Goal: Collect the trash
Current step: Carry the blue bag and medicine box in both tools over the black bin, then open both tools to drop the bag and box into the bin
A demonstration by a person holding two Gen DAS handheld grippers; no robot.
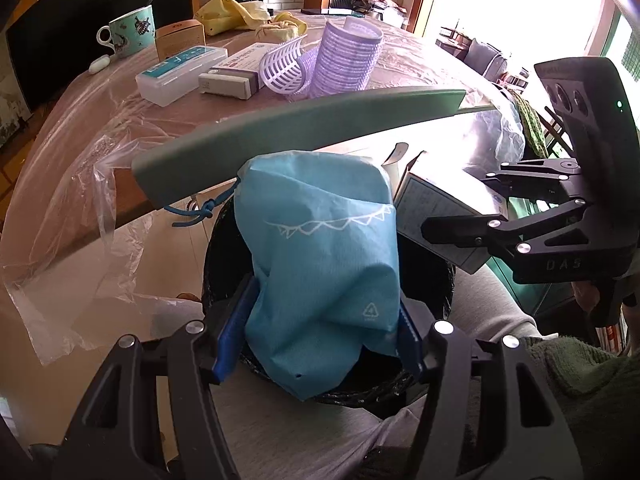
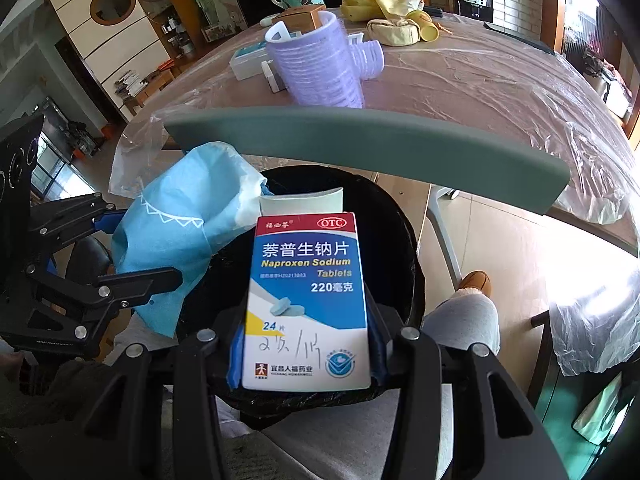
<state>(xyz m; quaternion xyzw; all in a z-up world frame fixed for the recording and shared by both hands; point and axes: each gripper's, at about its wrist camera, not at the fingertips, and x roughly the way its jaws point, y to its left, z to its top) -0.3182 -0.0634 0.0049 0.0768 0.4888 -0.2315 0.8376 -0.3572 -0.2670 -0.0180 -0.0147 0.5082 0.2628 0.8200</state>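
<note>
My left gripper (image 1: 320, 344) is shut on a light blue drawstring pouch (image 1: 320, 248) and holds it over a black-lined trash bin (image 1: 360, 396). The pouch also shows in the right wrist view (image 2: 176, 232), with the left gripper (image 2: 132, 252) clamped on it. My right gripper (image 2: 306, 344) is shut on a white and blue Naproxen Sodium tablet box (image 2: 306, 300), held above the bin (image 2: 392, 240). In the left wrist view the right gripper (image 1: 440, 236) grips the box (image 1: 432, 216) at the right of the pouch.
A grey-green chair backrest (image 2: 360, 140) curves just beyond the bin. Behind it a plastic-covered table (image 2: 460, 80) carries purple hair rollers (image 2: 316, 68), a white case (image 1: 180, 76), small boxes, a mug (image 1: 132, 32) and yellow cloth (image 2: 380, 0). A person's knee (image 2: 468, 316) is at the right.
</note>
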